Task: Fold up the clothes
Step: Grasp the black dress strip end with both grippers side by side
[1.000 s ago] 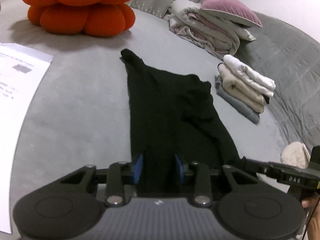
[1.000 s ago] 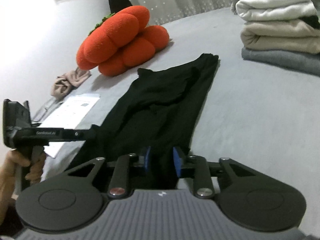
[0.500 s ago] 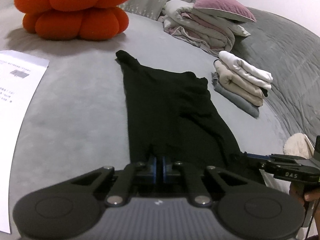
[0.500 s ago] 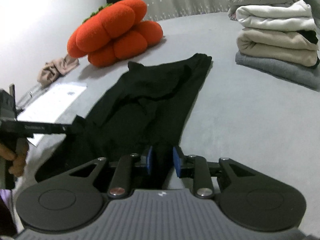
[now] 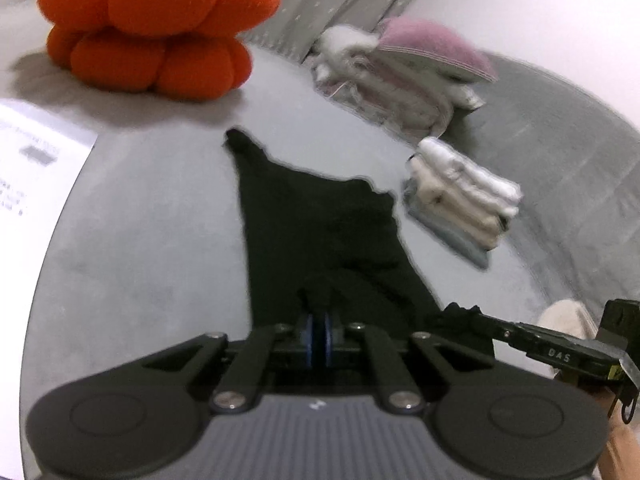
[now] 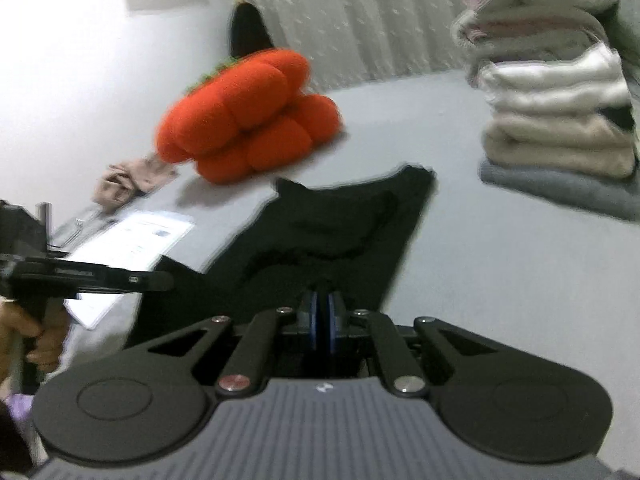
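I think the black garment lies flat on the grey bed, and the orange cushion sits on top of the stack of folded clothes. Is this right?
Not quite. The orange cushion does not sit on the stack of folded clothes; it rests on the grey bed itself, well apart from the stack, as the right wrist view shows. The black garment does lie on the bed.

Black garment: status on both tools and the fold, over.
Left tool shut on black garment near hem. Right tool closing, same hem between its pads. Garment flat on grey surface, unfolded. Nothing in the way.
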The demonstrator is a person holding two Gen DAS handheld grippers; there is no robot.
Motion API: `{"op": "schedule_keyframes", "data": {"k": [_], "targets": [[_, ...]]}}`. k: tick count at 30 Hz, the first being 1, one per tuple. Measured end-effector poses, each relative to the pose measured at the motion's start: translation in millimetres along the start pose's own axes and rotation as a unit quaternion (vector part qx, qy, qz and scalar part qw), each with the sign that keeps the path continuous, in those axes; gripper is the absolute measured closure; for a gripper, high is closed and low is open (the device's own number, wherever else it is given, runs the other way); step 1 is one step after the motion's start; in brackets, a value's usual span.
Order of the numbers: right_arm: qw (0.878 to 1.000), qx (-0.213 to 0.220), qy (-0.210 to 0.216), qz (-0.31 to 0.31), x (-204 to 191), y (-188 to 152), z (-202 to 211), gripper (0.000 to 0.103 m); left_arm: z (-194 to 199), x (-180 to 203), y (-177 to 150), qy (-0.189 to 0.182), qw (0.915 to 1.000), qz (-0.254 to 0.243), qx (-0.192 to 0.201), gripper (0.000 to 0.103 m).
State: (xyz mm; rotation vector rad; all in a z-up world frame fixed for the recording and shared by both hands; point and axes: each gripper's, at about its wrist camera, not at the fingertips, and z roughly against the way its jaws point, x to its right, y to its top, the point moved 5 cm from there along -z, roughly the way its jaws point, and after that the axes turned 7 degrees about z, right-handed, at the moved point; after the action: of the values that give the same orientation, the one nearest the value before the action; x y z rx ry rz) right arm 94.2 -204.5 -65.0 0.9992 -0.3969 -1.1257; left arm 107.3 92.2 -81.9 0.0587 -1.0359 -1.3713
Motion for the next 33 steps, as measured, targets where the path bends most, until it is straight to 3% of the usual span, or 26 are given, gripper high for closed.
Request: {"op": "schedule_keyframes", "data": {"k": [3, 4, 5, 6, 11, 16, 23, 25, 28, 30, 33], "targets": [[0.999, -0.032, -0.017, -0.023, 9, -9, -12, 0.084, 2, -2, -4, 0.012, 0.9996, 0.011, -0.025, 0.084], [0.999, -0.034, -0.016, -0.030, 9, -9, -11, 0.081, 2, -2, -5, 0.016, 0.9992, 0.014, -0.034, 0.073], [0.999, -0.035, -0.014, -0.034, 9, -8, -7, 0.070, 6, -3, -6, 0.016, 0.9989, 0.018, -0.041, 0.064], [0.999, -0.033, -0.012, -0.036, 8, -7, -1, 0.057, 11, -4, -8, 0.015, 0.9985, 0.022, -0.048, 0.061], [0.995, -0.066, 0.012, -0.071, 6, -16, 27, 0.055, 31, -19, -21, 0.004, 0.9940, 0.055, -0.095, 0.057], [0.979, -0.122, 0.051, -0.155, 12, -38, 50, 0.055, 44, -40, -40, -0.039, 0.9830, 0.111, -0.141, 0.057], [0.943, -0.177, 0.122, -0.255, 15, -61, 72, 0.055, 45, -59, -66, -0.132, 0.9437, 0.195, -0.232, 0.055], [0.930, -0.200, 0.146, -0.271, 11, -70, 73, 0.056, 41, -59, -71, -0.140, 0.9399, 0.202, -0.237, 0.056], [0.925, -0.199, 0.156, -0.284, 6, -75, 67, 0.057, 32, -54, -75, -0.157, 0.9338, 0.215, -0.239, 0.057], [0.918, -0.192, 0.169, -0.302, 4, -76, 60, 0.057, 25, -51, -77, -0.170, 0.9289, 0.225, -0.240, 0.063], [0.912, -0.178, 0.182, -0.322, 4, -75, 51, 0.063, 12, -49, -84, -0.172, 0.9252, 0.237, -0.241, 0.088]]}}
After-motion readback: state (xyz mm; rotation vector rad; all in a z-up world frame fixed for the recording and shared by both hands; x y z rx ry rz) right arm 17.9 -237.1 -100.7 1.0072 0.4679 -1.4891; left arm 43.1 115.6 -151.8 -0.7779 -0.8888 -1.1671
